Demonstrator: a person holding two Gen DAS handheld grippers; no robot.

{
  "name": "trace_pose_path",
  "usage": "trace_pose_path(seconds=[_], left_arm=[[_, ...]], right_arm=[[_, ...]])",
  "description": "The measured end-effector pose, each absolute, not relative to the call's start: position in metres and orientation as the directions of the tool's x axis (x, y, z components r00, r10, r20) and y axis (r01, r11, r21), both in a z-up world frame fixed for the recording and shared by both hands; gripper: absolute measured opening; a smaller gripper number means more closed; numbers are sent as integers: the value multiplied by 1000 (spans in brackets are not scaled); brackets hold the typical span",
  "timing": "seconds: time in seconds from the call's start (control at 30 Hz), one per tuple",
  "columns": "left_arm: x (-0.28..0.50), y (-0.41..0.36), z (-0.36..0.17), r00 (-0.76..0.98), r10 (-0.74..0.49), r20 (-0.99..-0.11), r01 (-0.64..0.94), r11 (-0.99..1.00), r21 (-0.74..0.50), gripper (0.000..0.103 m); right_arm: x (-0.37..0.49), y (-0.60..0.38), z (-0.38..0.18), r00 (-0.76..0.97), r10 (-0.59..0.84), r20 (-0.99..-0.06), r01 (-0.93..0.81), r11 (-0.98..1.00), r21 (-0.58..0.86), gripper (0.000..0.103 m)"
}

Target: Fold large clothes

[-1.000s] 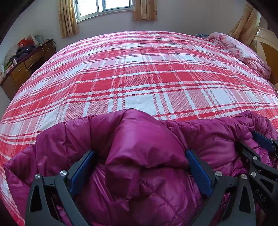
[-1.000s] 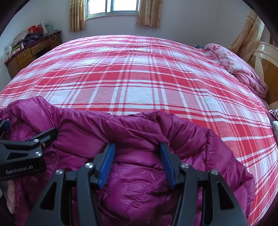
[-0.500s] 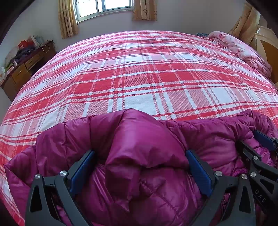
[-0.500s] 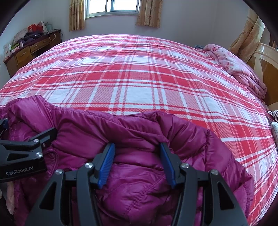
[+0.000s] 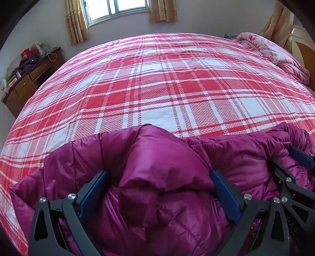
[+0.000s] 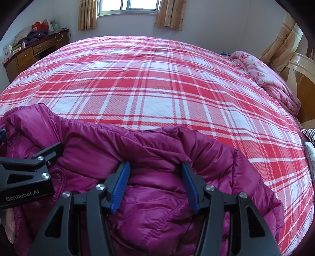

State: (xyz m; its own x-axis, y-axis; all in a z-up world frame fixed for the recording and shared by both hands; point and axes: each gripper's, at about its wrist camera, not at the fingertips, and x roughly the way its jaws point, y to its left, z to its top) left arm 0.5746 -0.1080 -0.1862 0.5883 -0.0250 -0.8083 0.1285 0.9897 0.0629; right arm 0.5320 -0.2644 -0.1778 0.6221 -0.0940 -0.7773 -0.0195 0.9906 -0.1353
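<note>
A magenta puffer jacket point(image 5: 78, 157) lies bunched at the near edge of the bed, on a red and white plaid sheet point(image 5: 157, 88). My left gripper point(image 5: 159, 173) stands wide, its blue pads pressed on a thick raised fold of the jacket. To its right, one blue pad point(image 5: 301, 157) of the right gripper shows. In the right wrist view the jacket point(image 6: 226, 167) puckers between the pads of my right gripper point(image 6: 155, 164), which is shut on a fold near the garment's far edge. A finger point(image 6: 49, 150) of the left gripper reaches in from the left.
A pink floral quilt point(image 6: 265, 78) is heaped at the bed's far right beside a wooden headboard point(image 6: 299, 78). A cluttered wooden dresser point(image 5: 29, 78) stands left of the bed. The plaid sheet stretches flat beyond the jacket to the wall under the window point(image 6: 128, 6).
</note>
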Motion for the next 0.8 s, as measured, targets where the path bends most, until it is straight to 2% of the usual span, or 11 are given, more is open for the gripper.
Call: trace_pose_path(seconds=[0.13,0.27,0.57,0.8], left_arm=[[563,-105,-164,620,-6,-785,120,989,87,102],[534,-91,-136,660,-75,-747,131,991,16,102],[437,-46,-141,662,-65,-746,127,992,26,102],[375,-19,-146,677,-67,-733,130,991,30,102]], right_arm=[[532,-267,-171,628,-55,-776,-32,995,-96,59],[512,-272,-154,663,-6,-748,-47,998,-50,73],[441,-296,-138,688,-21,-726,-19,999,-47,75],[392,-311,-145,663,-3,-748,-7,1000,-10,75]])
